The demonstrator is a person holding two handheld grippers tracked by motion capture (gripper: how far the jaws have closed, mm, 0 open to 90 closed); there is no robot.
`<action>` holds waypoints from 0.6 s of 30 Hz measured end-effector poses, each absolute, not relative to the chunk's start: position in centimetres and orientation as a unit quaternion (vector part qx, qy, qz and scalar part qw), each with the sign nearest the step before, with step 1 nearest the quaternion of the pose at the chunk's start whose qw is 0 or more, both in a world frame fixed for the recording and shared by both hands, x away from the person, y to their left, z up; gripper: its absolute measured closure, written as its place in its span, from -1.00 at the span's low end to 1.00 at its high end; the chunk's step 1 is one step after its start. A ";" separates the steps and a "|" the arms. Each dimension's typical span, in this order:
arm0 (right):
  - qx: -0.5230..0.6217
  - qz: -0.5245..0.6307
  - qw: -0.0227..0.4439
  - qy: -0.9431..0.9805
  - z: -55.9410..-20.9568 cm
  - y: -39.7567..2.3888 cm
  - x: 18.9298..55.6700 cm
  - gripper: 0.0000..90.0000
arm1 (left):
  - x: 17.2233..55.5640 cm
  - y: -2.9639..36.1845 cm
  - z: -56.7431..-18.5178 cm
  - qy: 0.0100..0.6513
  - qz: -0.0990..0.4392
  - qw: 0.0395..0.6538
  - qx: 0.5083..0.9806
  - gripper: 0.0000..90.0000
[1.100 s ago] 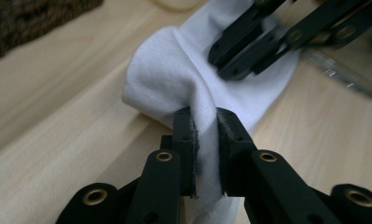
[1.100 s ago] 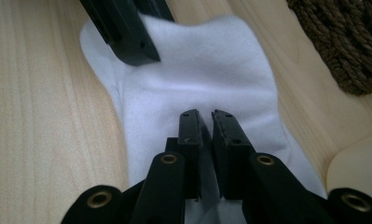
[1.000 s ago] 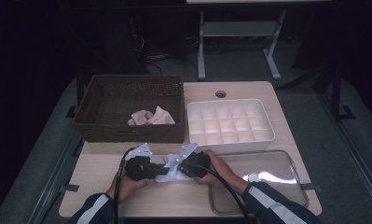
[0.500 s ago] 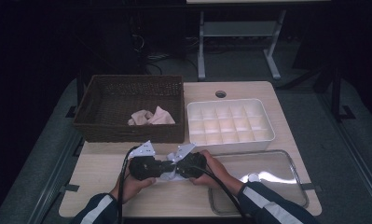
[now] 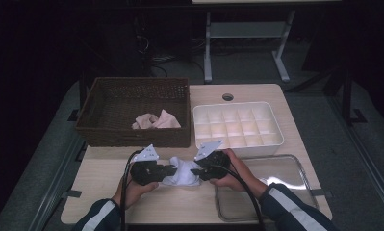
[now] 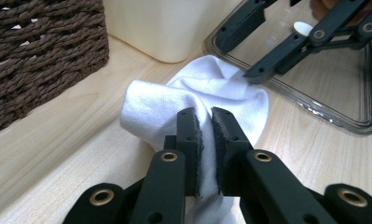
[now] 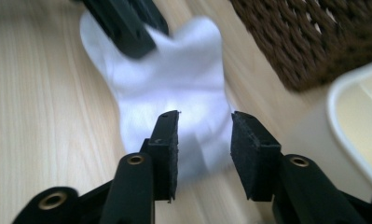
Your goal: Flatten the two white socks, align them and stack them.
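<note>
Left gripper [image 6: 204, 128] pinches the white cloth [image 6: 174, 100] on the desk [image 5: 108, 180] — right gripper [image 7: 204, 128] has just been opening, fingers spread, nothing gripped. Mid-fold, I'd judge; next, the right needs a fresh hold on an edge.

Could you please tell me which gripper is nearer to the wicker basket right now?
Left. The left gripper, shut on the white cloth, sits just below the wicker basket. The right gripper, jaws just opened, lies farther right, below the white compartment tray.
</note>
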State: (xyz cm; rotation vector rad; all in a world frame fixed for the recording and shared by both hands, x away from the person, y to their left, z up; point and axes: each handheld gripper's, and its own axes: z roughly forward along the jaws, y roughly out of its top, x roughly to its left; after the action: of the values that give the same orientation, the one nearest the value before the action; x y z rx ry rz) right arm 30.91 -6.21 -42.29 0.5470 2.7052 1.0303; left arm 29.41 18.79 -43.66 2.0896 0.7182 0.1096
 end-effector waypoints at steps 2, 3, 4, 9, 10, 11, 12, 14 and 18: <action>0.186 0.336 0.094 0.919 -42.7 -6.7 30.7 0.31 | 29.4 18.6 -43.6 0.285 0.045 0.446 0.847 0.81; 0.185 0.325 0.094 0.923 -43.0 -6.8 30.7 0.30 | 29.3 18.5 -43.6 0.283 0.046 0.445 0.848 0.81; 0.190 0.320 0.086 0.924 -43.3 -6.9 30.6 0.27 | 29.3 18.3 -43.6 0.281 0.048 0.445 0.849 0.81; 0.180 0.306 0.078 0.932 -44.1 -6.6 30.5 0.24 | 29.2 17.6 -43.7 0.274 0.046 0.443 0.852 0.80; 0.181 0.308 0.075 0.931 -44.2 -6.5 30.5 0.24 | 29.3 17.5 -43.7 0.277 0.043 0.445 0.851 0.80; 0.184 0.306 0.072 0.931 -44.2 -6.5 30.5 0.24 | 29.3 17.3 -43.7 0.272 0.044 0.444 0.853 0.80; 0.184 0.307 0.071 0.931 -44.2 -6.5 30.6 0.23 | 29.4 17.1 -43.7 0.269 0.046 0.443 0.854 0.80; 0.180 0.309 0.070 0.931 -44.3 -6.5 30.6 0.22 | 29.5 16.5 -43.7 0.263 0.044 0.442 0.856 0.81; 0.179 0.311 0.071 0.931 -44.6 -6.4 30.8 0.21 | 29.7 15.3 -44.4 0.254 0.044 0.430 0.865 0.79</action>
State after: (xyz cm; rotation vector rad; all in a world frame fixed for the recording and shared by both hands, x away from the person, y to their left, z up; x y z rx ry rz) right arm 30.78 -6.43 -44.57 0.5392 2.7996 0.9345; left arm 29.74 15.35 -44.40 2.1590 0.6347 0.1088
